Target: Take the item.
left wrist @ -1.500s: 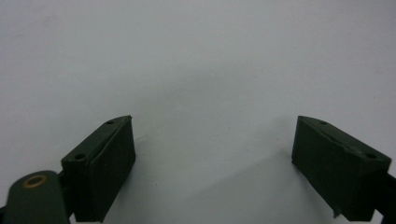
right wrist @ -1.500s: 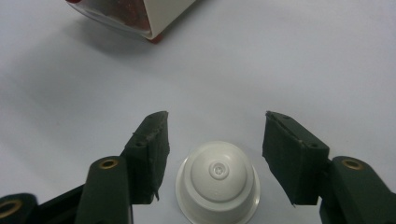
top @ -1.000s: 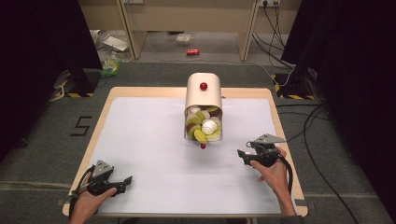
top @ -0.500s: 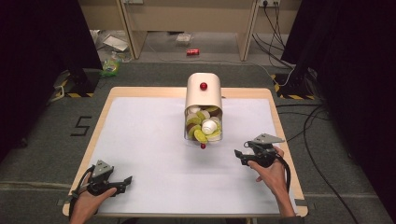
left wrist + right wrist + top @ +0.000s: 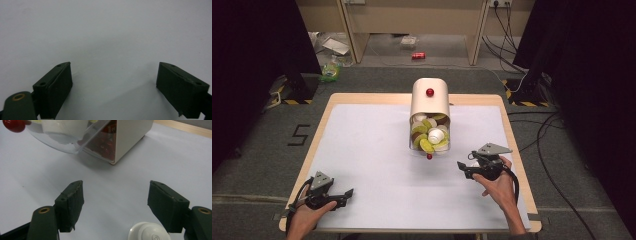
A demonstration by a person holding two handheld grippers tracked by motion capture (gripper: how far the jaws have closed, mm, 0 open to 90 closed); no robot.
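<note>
A cream dispenser box point(image 5: 430, 100) with a red knob point(image 5: 430, 92) on its top stands at about twelve o'clock from the table's middle, on the white tabletop point(image 5: 372, 160). Its clear front drawer point(image 5: 430, 136) is tipped open toward the person and holds green, brown and white capsules point(image 5: 432, 134) in a heap; a second small red knob point(image 5: 429, 156) sits at the drawer's lower edge.

The right gripper point(image 5: 468, 169) lies at roughly four o'clock from the box, near the drawer's front corner but apart from it, and points across the table toward nine o'clock. In the right gripper view its jaws stand wide apart over bare tabletop, and they have just been opening further. A white capsule point(image 5: 149, 232) lies on the table at the bottom edge of that view, just beside the inner face of the jaw on the right (whether pad and capsule touch cannot be told); nothing is pressed between the pads. The drawer's curved clear wall point(image 5: 62, 141) and the box's cream corner point(image 5: 130, 137) rise at eleven to one o'clock ahead of the jaws.

The left gripper point(image 5: 343, 196) rests at about seven o'clock from the box, well apart from it, near the table's front edge. In the left gripper view its jaws are spread wide with plain white tabletop point(image 5: 110, 50) between them.
</note>
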